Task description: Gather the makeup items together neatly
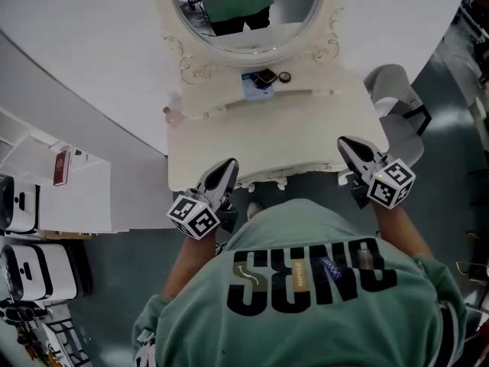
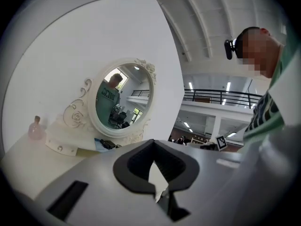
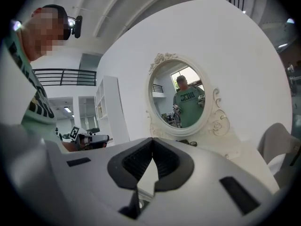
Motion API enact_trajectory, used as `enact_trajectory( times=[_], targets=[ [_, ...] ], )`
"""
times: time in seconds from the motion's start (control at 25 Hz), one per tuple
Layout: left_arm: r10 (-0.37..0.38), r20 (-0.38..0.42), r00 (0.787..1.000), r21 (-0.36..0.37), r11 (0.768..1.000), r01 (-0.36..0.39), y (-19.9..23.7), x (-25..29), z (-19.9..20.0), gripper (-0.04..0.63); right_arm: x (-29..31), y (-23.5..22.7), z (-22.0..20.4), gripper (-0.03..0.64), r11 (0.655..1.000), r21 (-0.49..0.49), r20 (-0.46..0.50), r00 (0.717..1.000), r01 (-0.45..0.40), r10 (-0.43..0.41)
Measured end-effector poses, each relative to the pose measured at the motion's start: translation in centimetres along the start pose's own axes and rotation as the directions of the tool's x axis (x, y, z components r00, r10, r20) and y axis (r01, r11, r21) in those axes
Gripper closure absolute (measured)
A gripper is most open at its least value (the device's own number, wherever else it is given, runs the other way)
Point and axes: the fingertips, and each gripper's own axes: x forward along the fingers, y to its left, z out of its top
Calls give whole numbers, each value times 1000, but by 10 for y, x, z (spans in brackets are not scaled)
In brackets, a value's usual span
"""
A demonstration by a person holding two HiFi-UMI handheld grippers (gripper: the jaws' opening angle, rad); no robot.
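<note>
Head view looks steeply down; both gripper views face the oval mirror [image 2: 123,100].

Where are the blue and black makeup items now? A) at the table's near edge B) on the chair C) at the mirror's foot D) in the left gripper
C: the makeup items lie just below the mirror; the left gripper and right gripper are shut and empty at the table's near edge.

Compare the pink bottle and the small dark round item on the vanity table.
The pink bottle stands at the left edge of the white vanity table; the small dark round item lies below the mirror, beside a blue packet. The bottle is pale pink, the round item dark. The bottle stands upright; the round item looks low and flat. Both rest on that table.
</note>
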Motion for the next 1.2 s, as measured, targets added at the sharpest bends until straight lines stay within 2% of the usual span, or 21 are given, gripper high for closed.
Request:
enact_trajectory(
  times=[0.2, 0.4, 0.6, 0.84, 1.0, 1.2],
  targets=[
    [-80, -76, 994, -1, 997, 80, 82, 35, 43, 595, 90, -12, 25, 621, 998, -11, -8, 998, 58, -58],
    [-95, -101, 990, -15, 995, 94, 140, 67, 59, 595, 147, -39, 23, 621, 997, -17, -57, 995, 81, -82],
    [-43, -92, 995, -31, 999, 41, 159, 99, 52, 595, 166, -80, 16, 621, 998, 4, -98, 994, 56, -56],
    [61, -54, 997, -48, 997, -64, 152, 135, 42, 595, 183, -129, 7, 621, 999, -1, -172, 984, -45, 44],
    [118, -43, 992, -47, 992, -120, 157, 151, 36, 595, 212, -156, 3, 615, 994, -37, -217, 972, -105, 94],
    [159, -62, 985, -50, 985, -162, 176, 165, 24, 595, 265, -180, -21, 503, 983, -112, -304, 947, -146, 106]
  ],
)
